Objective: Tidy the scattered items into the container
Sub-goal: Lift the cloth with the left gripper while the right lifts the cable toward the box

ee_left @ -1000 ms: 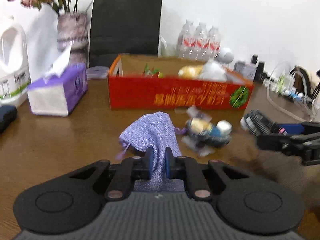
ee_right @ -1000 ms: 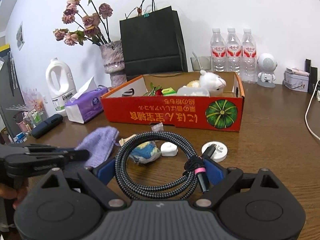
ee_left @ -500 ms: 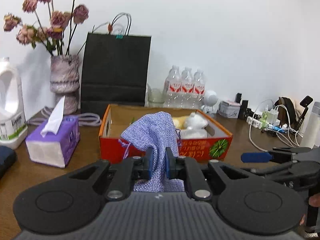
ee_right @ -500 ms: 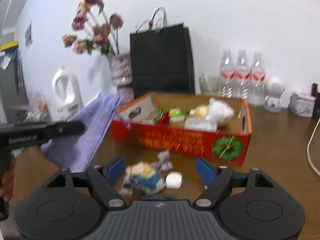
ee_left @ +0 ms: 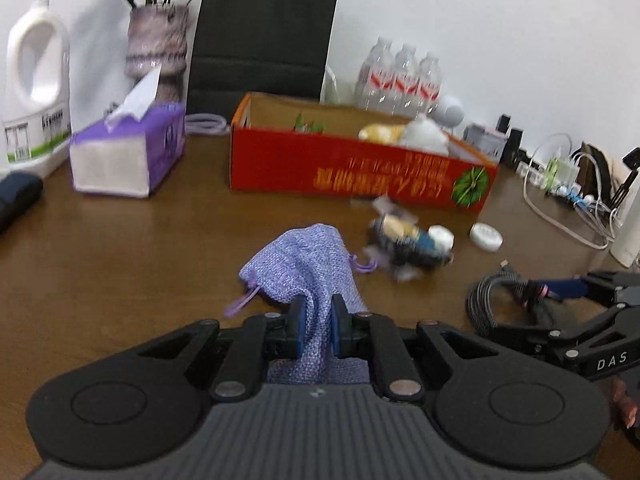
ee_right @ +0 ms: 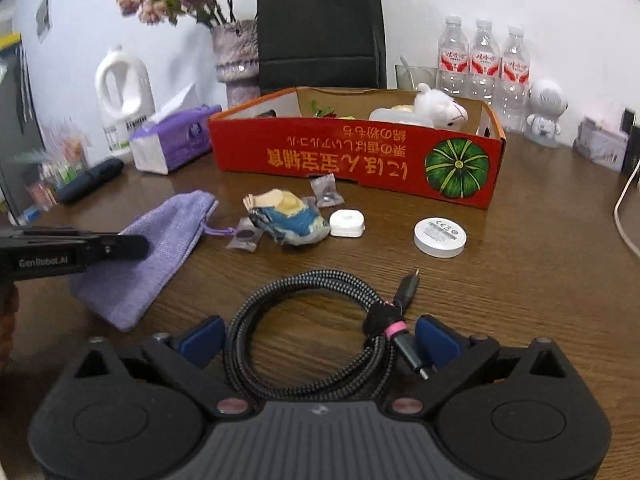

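My left gripper (ee_left: 316, 330) is shut on a purple drawstring pouch (ee_left: 306, 264) that rests on the table; the pouch also shows in the right wrist view (ee_right: 156, 240). My right gripper (ee_right: 318, 340) is open, its fingers on either side of a coiled black braided cable (ee_right: 312, 320) lying on the table. The red cardboard box (ee_right: 360, 156) stands behind, with a white plush toy (ee_right: 438, 108) and other items inside. In front of it lie a small blue-and-yellow toy (ee_right: 286, 216), a white case (ee_right: 347, 223), a round white disc (ee_right: 440, 237) and wrapped candies (ee_right: 327, 190).
A purple tissue box (ee_left: 128, 152), a white detergent jug (ee_left: 36, 88), a vase (ee_left: 158, 44) and a black paper bag (ee_left: 264, 36) stand at the back left. Water bottles (ee_right: 484, 64) and a white robot figure (ee_right: 545, 114) stand behind the box. Cables (ee_left: 568, 200) lie at the right.
Half a second ago the pouch was raised in front of the box and my right gripper was lifted off the cable. Now the pouch is low on the table and the right gripper straddles the cable again.
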A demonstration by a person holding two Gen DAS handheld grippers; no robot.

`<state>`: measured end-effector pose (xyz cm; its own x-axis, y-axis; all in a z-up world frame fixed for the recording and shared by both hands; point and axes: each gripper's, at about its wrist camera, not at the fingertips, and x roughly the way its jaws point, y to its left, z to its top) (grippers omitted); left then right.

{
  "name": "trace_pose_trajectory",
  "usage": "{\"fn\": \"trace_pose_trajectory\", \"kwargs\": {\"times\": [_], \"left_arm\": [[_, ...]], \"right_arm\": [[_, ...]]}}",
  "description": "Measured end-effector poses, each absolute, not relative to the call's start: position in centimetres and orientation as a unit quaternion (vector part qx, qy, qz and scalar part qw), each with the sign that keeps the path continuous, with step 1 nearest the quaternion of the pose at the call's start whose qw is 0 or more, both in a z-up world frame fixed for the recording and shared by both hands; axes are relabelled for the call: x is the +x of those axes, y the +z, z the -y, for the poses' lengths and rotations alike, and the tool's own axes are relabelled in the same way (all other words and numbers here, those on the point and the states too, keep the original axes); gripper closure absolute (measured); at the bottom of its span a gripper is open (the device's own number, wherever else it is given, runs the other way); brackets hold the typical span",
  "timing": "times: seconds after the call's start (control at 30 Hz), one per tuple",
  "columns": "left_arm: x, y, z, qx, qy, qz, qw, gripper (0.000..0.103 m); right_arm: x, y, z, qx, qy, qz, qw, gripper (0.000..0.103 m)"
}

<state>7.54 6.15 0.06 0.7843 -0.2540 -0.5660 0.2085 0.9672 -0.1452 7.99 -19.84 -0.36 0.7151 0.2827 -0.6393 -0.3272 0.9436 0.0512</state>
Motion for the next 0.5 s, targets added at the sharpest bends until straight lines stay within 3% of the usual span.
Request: {"fn": "trace_pose_trajectory", "kwargs": {"times": [0.5], "left_arm": [[6.5,2.8,-6.3,-0.053,-0.135,-0.256,0.956,0.089]], "right_arm": [[7.5,1.4,20.2,-0.017,0.174,-0.297,0.939,0.010]]}}
